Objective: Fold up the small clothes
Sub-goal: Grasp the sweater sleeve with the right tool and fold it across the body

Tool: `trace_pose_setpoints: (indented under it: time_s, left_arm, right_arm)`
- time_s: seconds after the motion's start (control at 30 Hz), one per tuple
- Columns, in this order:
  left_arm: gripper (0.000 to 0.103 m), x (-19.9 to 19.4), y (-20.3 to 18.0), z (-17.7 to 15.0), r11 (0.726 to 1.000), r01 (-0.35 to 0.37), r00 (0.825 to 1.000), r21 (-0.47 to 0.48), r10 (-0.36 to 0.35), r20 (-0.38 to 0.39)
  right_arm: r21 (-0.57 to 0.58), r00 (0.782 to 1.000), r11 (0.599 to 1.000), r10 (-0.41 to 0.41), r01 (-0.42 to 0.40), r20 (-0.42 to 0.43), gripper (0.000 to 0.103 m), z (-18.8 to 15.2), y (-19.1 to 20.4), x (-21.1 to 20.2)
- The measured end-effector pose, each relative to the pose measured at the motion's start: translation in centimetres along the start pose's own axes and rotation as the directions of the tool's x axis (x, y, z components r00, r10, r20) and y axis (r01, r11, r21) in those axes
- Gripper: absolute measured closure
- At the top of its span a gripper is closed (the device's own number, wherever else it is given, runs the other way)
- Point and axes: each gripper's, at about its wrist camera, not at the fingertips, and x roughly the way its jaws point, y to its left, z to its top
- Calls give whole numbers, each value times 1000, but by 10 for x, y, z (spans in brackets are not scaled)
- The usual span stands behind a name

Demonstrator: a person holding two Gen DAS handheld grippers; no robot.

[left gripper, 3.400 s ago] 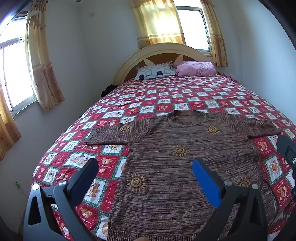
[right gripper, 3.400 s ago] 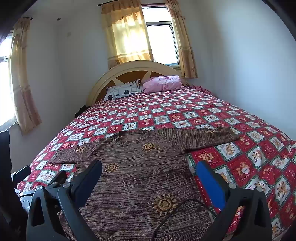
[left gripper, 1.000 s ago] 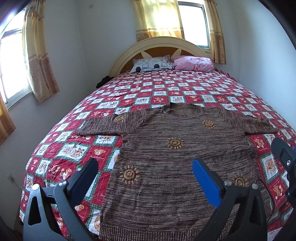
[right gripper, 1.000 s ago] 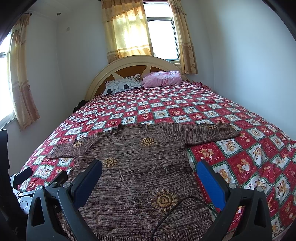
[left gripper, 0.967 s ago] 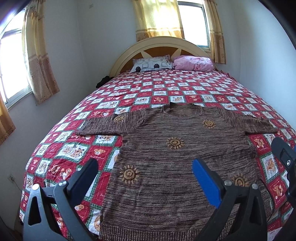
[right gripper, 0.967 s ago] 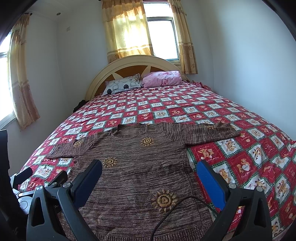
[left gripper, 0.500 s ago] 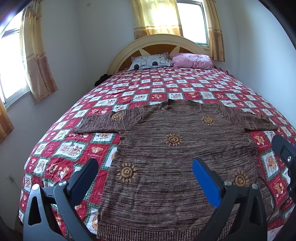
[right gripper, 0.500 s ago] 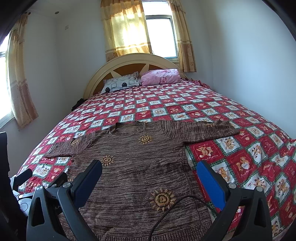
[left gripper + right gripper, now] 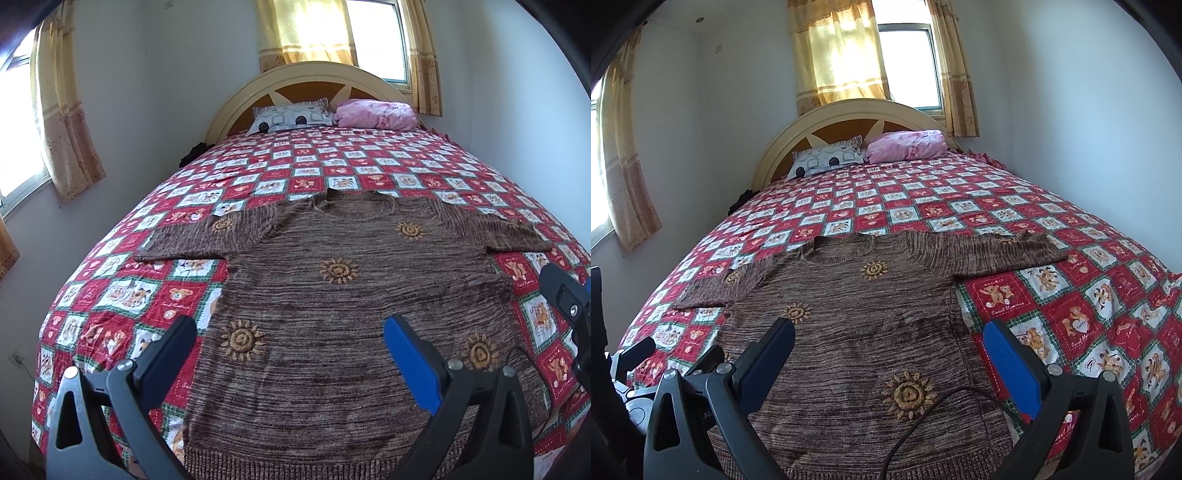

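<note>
Brown sweater (image 9: 332, 314) — hem cut off below

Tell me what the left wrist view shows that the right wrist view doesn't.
Only the left wrist view shows the wall socket beside the bed, and the right hand-held gripper from the side. Only the right wrist view shows the black cable lying across the sweater's hem. Both show the brown sweater spread flat on the checked bedspread, untouched, with each hand-held gripper open.
</note>
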Motion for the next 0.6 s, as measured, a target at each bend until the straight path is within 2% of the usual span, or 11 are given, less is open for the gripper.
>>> trace_pose_setpoints:
  time_s: [0.23, 0.4, 0.53, 0.6]
  left_arm:
    - [0, 27, 4, 4, 999, 35, 999, -2, -35, -23]
    - [0, 57, 12, 21, 1000, 6, 1000, -10, -6, -8]
    - [0, 84, 27, 40, 998, -40, 999, -39, 40, 10]
    - [0, 98, 32, 44, 997, -46, 999, -61, 47, 5]
  right_arm:
    - [15, 998, 999, -45, 46, -51, 1, 4, -16, 29]
    - [7, 996, 999, -34, 35, -78, 1, 16, -36, 60]
    - [56, 998, 998, -28, 31, -48, 1, 41, -87, 80]
    - [125, 998, 991, -41, 46, -42, 4, 58, -130, 93]
